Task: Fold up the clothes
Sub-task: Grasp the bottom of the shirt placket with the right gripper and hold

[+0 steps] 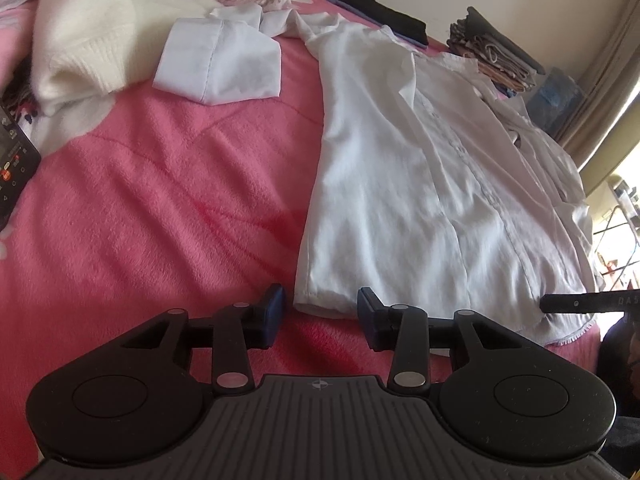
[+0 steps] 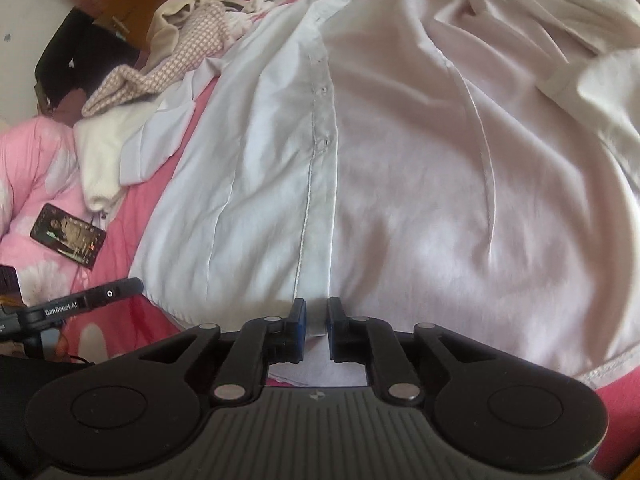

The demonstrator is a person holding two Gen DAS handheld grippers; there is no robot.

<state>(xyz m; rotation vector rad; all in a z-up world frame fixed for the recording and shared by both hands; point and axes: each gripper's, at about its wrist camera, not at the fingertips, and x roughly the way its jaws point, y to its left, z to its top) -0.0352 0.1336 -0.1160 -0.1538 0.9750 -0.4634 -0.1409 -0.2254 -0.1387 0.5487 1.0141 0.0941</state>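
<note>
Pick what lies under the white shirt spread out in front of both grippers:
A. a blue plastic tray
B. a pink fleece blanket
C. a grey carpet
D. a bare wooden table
B: the white shirt lies flat on a pink fleece blanket, which shows along its left edge and hem.

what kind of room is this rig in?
Most likely a bedroom, with folding done on a bed: a fuzzy pink blanket covers the surface, a white button-up shirt lies spread on it, and stacks of folded dark clothes sit against the wall.
</note>
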